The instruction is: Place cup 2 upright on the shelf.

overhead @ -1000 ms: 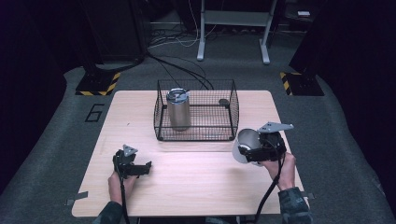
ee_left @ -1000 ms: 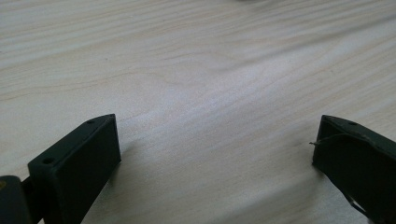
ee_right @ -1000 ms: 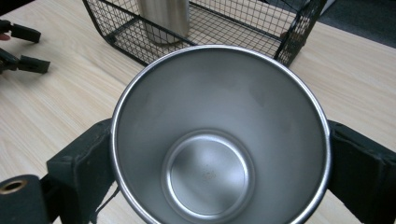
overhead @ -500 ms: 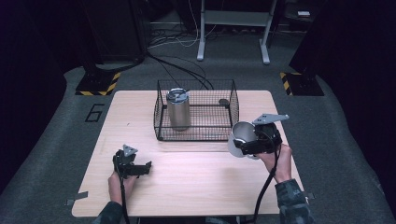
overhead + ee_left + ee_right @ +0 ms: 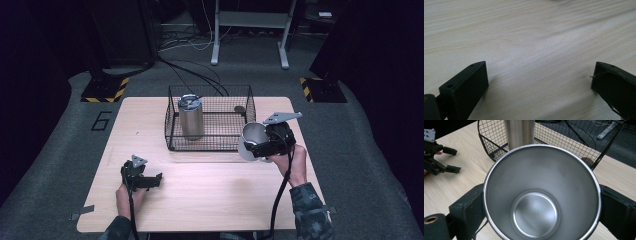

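The right gripper (image 5: 261, 141) clamps the cup (image 5: 541, 192); clearing the basket (image 5: 172, 120) rim matters. The left gripper (image 5: 141, 178) rests open.

table (image 5: 210, 200): light wood | on it: wire basket (image 5: 210, 145), back centre

The left gripper (image 5: 539, 82) looks down along its two black jaws at the pale wooden bench (image 5: 531, 37). The jaws stand wide apart, one at the lower left and one at the lower right, with bare wood grain between them. Each casts a soft shadow on the bench.
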The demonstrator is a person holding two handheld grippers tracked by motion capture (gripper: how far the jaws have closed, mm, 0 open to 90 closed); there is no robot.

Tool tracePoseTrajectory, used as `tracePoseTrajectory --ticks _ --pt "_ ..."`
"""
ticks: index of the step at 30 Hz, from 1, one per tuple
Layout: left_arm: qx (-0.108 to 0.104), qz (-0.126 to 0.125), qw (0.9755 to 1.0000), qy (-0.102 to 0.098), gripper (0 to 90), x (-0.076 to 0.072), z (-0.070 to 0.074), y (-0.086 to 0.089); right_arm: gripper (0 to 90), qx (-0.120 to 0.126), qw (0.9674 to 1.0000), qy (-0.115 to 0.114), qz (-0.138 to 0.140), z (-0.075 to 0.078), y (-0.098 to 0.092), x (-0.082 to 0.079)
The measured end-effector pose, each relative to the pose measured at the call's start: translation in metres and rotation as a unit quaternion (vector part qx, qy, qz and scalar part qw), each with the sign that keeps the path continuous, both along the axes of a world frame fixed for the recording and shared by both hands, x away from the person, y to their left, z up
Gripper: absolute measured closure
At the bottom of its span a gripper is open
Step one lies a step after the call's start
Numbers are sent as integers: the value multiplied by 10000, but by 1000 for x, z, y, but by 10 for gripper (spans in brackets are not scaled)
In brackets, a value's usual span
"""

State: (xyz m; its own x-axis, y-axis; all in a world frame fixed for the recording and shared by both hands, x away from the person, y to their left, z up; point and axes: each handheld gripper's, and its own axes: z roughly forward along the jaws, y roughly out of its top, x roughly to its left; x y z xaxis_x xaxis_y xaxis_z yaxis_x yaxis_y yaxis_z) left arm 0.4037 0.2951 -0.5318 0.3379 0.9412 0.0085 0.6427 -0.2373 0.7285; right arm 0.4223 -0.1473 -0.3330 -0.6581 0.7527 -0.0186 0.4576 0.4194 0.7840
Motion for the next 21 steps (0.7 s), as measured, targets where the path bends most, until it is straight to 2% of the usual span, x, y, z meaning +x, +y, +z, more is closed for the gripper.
tracePoseTrajectory --ticks 11,12,21 --pt "-13 9 10000 -6 5 0 0 0 59 -12 10000 -17 61 8 7 9" --pt "-13 9 10000 -6 5 0 0 0 59 -42 9999 -51 118 13 13 18" --pt "35 -29 10000 24 5 0 0 1 59 -66 9998 -51 171 19 20 24"
